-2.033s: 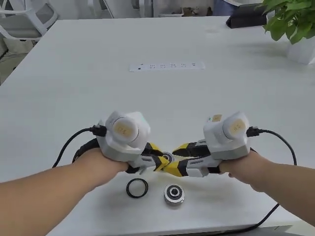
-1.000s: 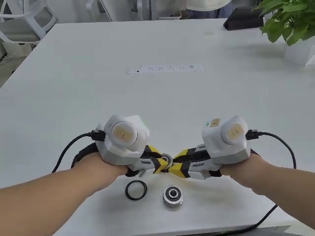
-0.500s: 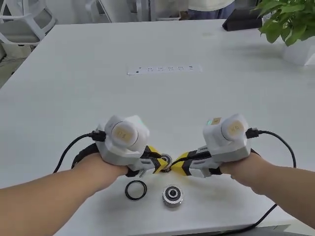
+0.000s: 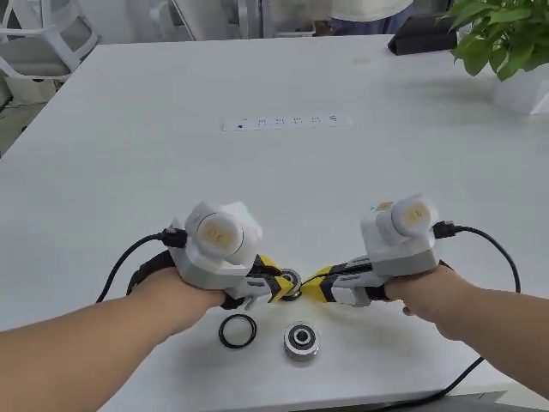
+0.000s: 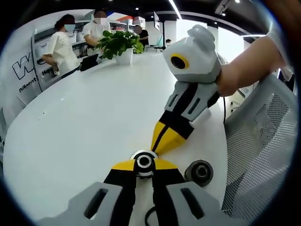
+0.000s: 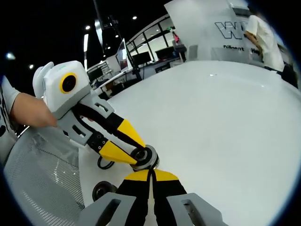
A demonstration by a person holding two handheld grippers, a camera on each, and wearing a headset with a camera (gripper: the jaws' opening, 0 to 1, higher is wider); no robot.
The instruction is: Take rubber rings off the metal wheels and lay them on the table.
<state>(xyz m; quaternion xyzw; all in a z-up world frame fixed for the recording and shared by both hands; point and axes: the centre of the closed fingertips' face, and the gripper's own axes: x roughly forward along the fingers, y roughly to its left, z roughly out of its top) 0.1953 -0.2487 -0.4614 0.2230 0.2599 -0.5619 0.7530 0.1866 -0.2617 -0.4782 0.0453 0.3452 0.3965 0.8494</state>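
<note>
A: In the left gripper view, our left gripper (image 5: 144, 165) has its jaws clamped on a metal wheel (image 6: 145, 157).
B: And our right gripper (image 6: 150, 175) has its jaws pressed together, tips at that wheel.
A: The head view adds a loose rubber ring (image 4: 238, 330) beside a second wheel (image 4: 301, 339) on the table (image 4: 257, 189).
B: Farther off, a power strip (image 4: 286, 122).

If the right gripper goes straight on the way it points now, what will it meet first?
Probably the metal wheel clamped in the left gripper, just beyond the right gripper tips; whether they touch is unclear.
</note>
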